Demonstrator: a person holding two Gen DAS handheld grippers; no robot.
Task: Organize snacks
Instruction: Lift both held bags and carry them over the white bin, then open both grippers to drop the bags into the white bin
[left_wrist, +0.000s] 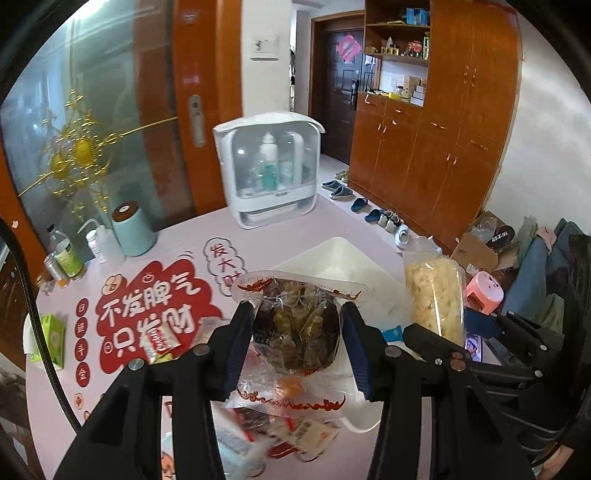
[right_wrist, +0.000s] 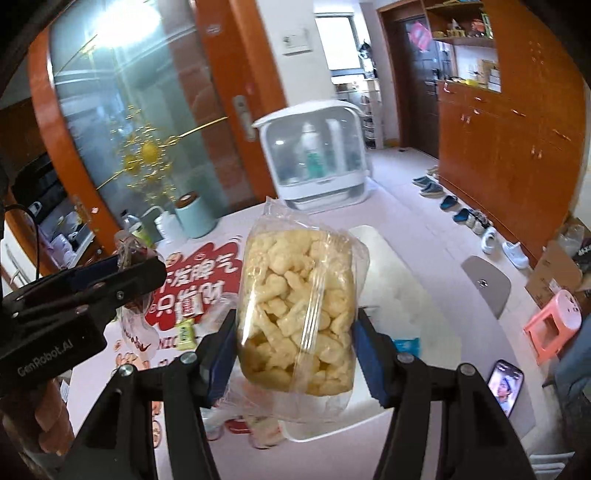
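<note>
My left gripper (left_wrist: 297, 328) is shut on a clear packet of dark dried snack (left_wrist: 295, 332) with red print, held in the air above the table. My right gripper (right_wrist: 295, 339) is shut on a clear bag of yellow puffed snacks (right_wrist: 299, 314), also lifted; the same bag (left_wrist: 434, 295) shows at the right of the left wrist view. A white tray (left_wrist: 332, 262) lies on the table behind and under both packets, and its far end (right_wrist: 391, 266) shows past the puff bag. Several small snack packets (left_wrist: 162, 341) lie loose on the table.
A white cosmetics cabinet (left_wrist: 271, 166) stands at the table's far edge. A pale blue canister (left_wrist: 133, 229) and bottles (left_wrist: 66, 254) sit at the far left. A green box (left_wrist: 51, 339) lies at the left edge. A phone (right_wrist: 506, 386) lies on the right. A pink stool (right_wrist: 554, 325) stands on the floor.
</note>
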